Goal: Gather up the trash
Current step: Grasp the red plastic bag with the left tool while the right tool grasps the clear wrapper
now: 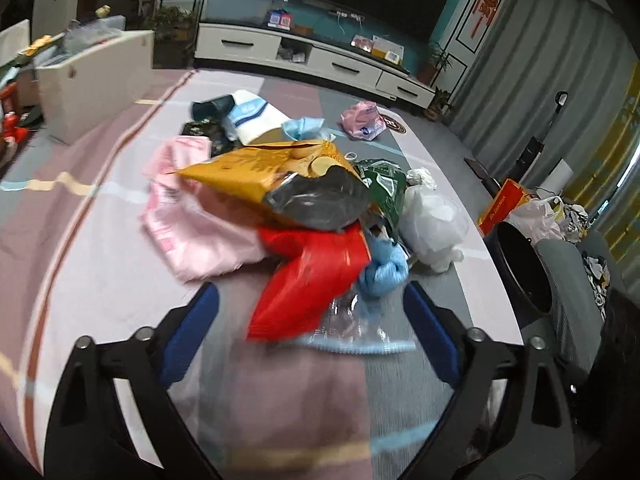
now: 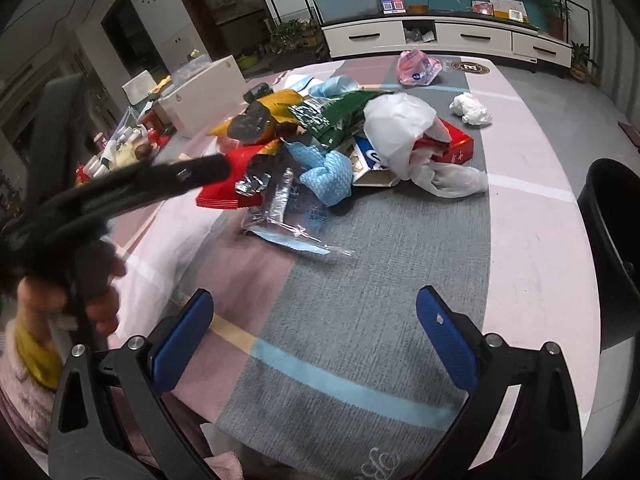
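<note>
One trash pile (image 2: pixel 320 140) lies on the table (image 2: pixel 360 300), and two pieces sit apart from it: a pink bag (image 2: pixel 418 67) at 12 o'clock in the right view and a white wad (image 2: pixel 470 109) at 1 o'clock. In the pile: one yellow bag (image 1: pixel 260 172), one red bag (image 1: pixel 308 276), one green bag (image 2: pixel 336 118), one white bag (image 2: pixel 400 128), one blue cloth (image 2: pixel 326 174). One black bin (image 1: pixel 520 268) stands at 3 o'clock.

The left gripper (image 1: pixel 310 316), fingers spread, holds nothing; the red bag's near end lies between its fingers. Its hand (image 2: pixel 72 296) shows at 9 o'clock. The right gripper (image 2: pixel 316 328) hangs level over bare cloth, spread wide and empty.
</note>
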`<action>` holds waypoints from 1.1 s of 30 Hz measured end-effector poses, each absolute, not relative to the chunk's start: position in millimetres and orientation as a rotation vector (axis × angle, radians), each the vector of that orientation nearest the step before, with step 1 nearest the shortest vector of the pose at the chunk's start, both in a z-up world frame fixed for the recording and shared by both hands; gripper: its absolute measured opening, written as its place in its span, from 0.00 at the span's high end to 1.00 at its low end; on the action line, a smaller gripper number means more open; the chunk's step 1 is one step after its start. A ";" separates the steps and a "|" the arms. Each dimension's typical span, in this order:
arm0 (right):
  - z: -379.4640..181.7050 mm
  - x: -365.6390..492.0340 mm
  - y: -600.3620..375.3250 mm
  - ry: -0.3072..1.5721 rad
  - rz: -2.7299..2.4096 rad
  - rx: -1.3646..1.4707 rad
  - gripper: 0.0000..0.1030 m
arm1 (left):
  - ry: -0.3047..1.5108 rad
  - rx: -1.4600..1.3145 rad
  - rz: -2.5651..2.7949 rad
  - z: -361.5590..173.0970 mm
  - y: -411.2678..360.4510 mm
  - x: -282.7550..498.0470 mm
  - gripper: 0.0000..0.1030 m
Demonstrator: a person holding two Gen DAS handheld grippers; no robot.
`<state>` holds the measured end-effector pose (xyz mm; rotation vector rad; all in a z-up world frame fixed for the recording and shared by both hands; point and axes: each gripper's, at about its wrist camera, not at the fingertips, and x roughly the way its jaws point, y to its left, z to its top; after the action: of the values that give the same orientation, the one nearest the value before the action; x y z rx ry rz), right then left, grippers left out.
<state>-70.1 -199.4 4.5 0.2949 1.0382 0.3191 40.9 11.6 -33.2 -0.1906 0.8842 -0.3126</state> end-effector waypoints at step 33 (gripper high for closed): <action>-29.3 9.2 -122.5 1.050 0.354 0.132 0.84 | 0.790 -0.311 -0.353 -15.0 98.3 -13.6 0.68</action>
<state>9.2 -122.5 -29.3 0.1318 1.0501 0.3541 -13.6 98.3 -15.0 -0.3106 0.7903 -0.3527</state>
